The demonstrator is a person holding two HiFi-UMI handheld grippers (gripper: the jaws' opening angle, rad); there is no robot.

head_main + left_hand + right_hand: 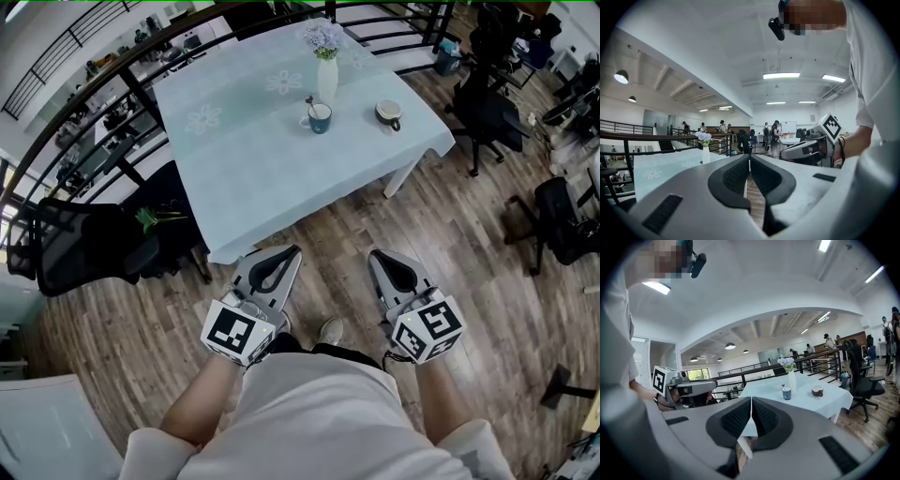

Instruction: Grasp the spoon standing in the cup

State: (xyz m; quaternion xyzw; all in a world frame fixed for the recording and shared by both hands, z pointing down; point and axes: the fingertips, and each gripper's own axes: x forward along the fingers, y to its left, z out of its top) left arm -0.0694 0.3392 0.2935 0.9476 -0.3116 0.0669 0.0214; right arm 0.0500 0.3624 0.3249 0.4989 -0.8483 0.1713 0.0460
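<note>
A blue cup (pixel 320 118) with a spoon (pixel 309 100) standing in it sits on the table with a pale blue cloth (pixel 244 150), beside a white vase of flowers (pixel 326 70). The right gripper view also shows the blue cup (pixel 787 393), far off. Both grippers hang well short of the table, over the wood floor near the person's waist. My left gripper (pixel 289 253) is shut with nothing in it. My right gripper (pixel 378 256) is shut and empty too. In the left gripper view the left gripper (pixel 749 158) has its jaws pressed together.
A brown and white cup (pixel 389 113) stands right of the blue one. Black office chairs (pixel 483 112) stand at the right, another chair (pixel 80 246) at the left. A black railing (pixel 112 70) runs behind the table. People stand far off in the room.
</note>
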